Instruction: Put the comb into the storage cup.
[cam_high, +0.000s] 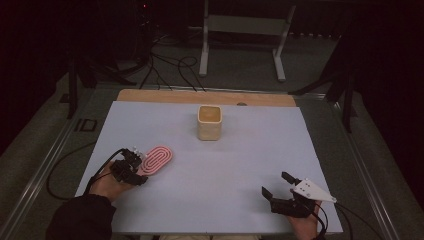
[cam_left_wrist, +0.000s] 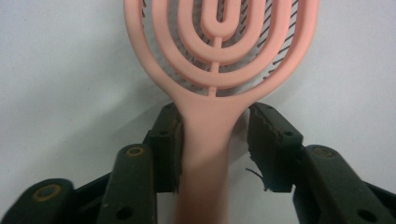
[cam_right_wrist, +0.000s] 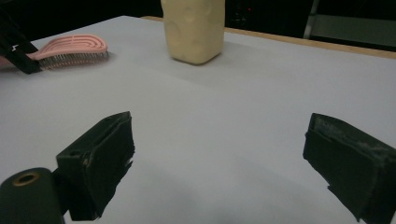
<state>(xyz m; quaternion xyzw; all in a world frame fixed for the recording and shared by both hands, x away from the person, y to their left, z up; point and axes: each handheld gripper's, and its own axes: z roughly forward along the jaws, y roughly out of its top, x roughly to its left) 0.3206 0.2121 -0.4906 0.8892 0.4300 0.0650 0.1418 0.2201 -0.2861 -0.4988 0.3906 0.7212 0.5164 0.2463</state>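
A dim room: grey floor (cam_high: 240, 70) strewn with black cables (cam_high: 170, 67) (tangled), white metal stand (cam_high: 245, 30) behind the table (cam_high: 210, 175).

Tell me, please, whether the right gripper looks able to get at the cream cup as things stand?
Probably yes. The right gripper has its fingers wide apart with nothing between them, and bare table lies between it and the cream cup; the pink brush sits off to one side.

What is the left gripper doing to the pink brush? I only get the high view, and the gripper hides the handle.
Observer: The handle lies between the jaws of the left gripper; one pad touches it, the other stands apart.
Operator: Bristles up or down?
Observer: The bristles point down, on the table, by the right gripper view.
Operator: And the right gripper?
Observer: Open, nothing between its jaws.
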